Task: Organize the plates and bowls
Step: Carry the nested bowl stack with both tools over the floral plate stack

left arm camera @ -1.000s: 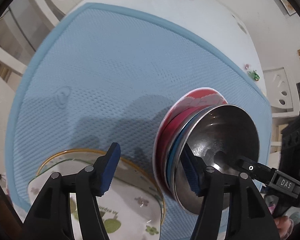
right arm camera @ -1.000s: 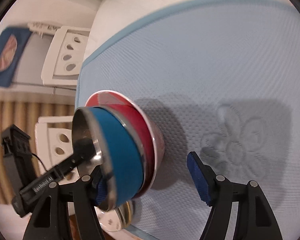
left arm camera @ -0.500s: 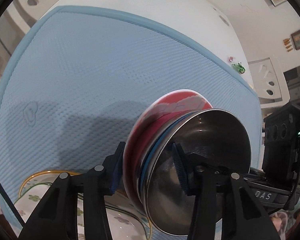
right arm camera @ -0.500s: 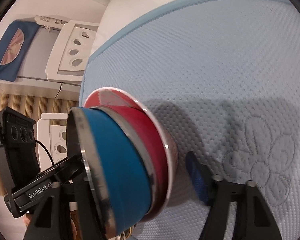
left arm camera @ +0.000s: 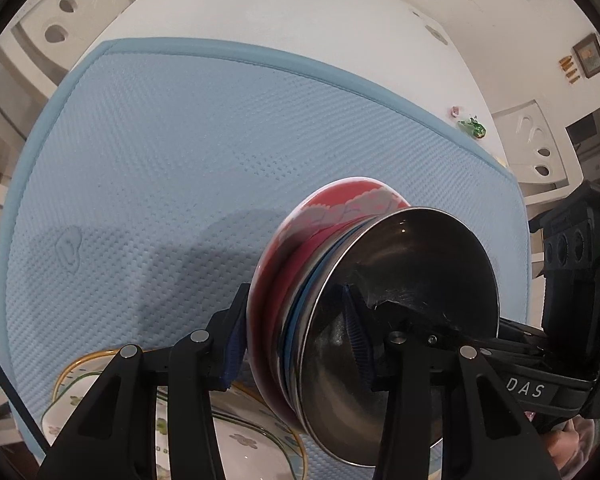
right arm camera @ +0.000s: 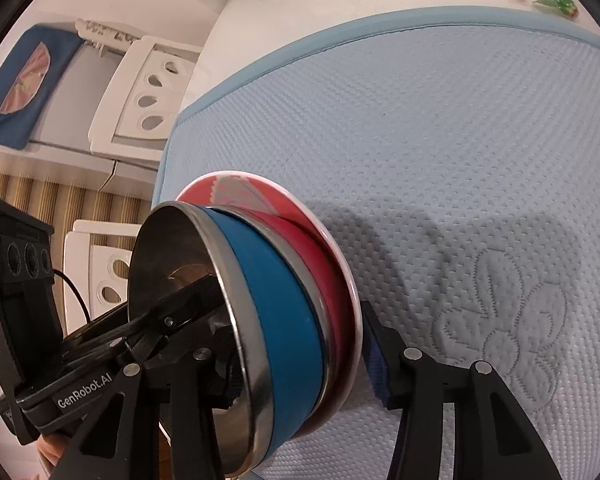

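A nested stack sits on the blue mat [left arm camera: 180, 160]: a steel bowl [left arm camera: 420, 264] with a blue outside [right arm camera: 276, 300], in a red bowl [right arm camera: 320, 260], on a red patterned plate [left arm camera: 340, 204]. My left gripper [left arm camera: 296, 340] clamps the stack's near side, one pad under the plate, the other inside the steel bowl. My right gripper [right arm camera: 300, 360] holds the opposite side, its jaws closing: the right pad [right arm camera: 376, 356] presses the plate's underside, the left finger is hidden inside the bowl. Each gripper shows in the other's view.
A white plate with a floral print and gold rim [left arm camera: 256, 452] lies on the mat's near edge, beside my left gripper. The mat covers a white table [left arm camera: 300, 12] ringed by white chairs [right arm camera: 148, 92]. A green wrapper [left arm camera: 474, 127] lies past the mat.
Both grippers have closed from wide open onto the stack's rim, one pad outside and one inside. The left gripper shifted right, off the floral plate; the stack now fills more of both views.
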Tool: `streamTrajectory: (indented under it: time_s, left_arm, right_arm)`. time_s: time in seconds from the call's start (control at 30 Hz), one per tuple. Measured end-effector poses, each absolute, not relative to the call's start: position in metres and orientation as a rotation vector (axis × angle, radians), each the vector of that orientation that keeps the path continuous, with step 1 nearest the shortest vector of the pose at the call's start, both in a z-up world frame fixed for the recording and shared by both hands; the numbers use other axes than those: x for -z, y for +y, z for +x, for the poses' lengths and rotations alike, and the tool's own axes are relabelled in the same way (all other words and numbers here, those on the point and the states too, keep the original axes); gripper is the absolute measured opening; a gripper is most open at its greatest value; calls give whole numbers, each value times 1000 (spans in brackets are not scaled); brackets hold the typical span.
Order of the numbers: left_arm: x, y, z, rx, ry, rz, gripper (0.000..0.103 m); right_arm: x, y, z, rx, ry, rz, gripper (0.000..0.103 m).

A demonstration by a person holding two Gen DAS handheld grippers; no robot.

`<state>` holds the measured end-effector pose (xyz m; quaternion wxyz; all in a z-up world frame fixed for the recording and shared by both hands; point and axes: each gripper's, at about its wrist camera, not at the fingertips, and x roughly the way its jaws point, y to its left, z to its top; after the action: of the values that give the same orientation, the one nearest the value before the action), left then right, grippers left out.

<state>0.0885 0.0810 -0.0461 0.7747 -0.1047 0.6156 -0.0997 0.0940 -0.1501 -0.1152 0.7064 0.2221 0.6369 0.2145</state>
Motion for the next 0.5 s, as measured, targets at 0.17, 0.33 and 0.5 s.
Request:
streamTrajectory:
  time_s: [0.17,0.33,0.5]
  left_arm:
    - [40,76,87,226,1312,-183,41]
    - [32,79,84,243,1284,-178,41]
    - [18,86,80,241,1256,-174,41]
  right_arm:
    - [111,-153,92,-480,1407,482,48]
    - [103,-158,88,-486,1393,492,47]
    - [91,-158,86,-490,1385,505,47]
